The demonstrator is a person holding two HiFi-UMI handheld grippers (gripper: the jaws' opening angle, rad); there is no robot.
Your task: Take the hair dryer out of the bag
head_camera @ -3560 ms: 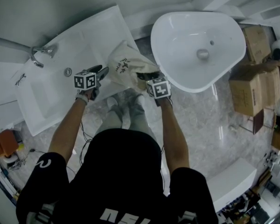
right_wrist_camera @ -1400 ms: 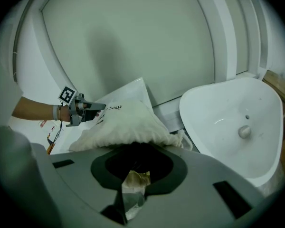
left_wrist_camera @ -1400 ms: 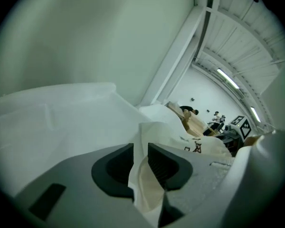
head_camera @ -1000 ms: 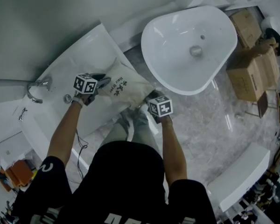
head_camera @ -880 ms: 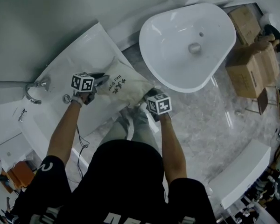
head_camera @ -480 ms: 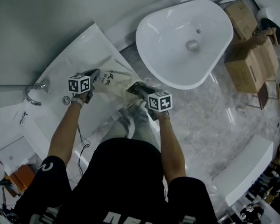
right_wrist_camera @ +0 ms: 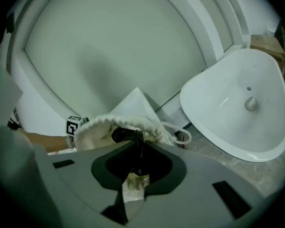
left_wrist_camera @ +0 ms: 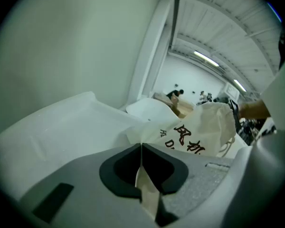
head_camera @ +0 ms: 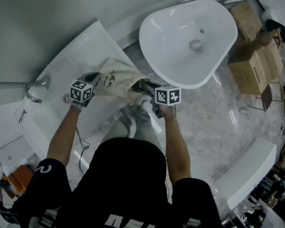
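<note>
The cloth bag point(head_camera: 115, 77) hangs between the two grippers, over the near corner of a white tub point(head_camera: 61, 63); I cannot tell whether it rests on the tub. The left gripper point(head_camera: 97, 78) has its jaws pressed together on a fold of the bag's closed end, and a strip of the cream cloth runs down between them in the left gripper view point(left_wrist_camera: 141, 148). The printed side of the bag point(left_wrist_camera: 204, 127) bulges just past those jaws.

The right gripper point(head_camera: 145, 86) is at the bag's open mouth. Its jaws have just been closing and are nearly together on a dark part of the hair dryer point(right_wrist_camera: 126, 134) that pokes out there, with a scrap of pale stuff lower in the gap point(right_wrist_camera: 140, 144). Most of the hair dryer point(head_camera: 141, 84) is inside the bag. The gathered rim of the bag point(right_wrist_camera: 102, 125) wraps round it, and a white drawstring point(right_wrist_camera: 180, 136) loops out just beside the jaws.

A large white basin point(head_camera: 190, 37) stands close on the right, its rim near the right gripper. A tap point(head_camera: 34, 90) sits at the tub's far end. Cardboard boxes point(head_camera: 251, 61) stand beyond the basin on the marble floor point(head_camera: 218, 122). The person's legs point(head_camera: 133, 118) are below the bag
</note>
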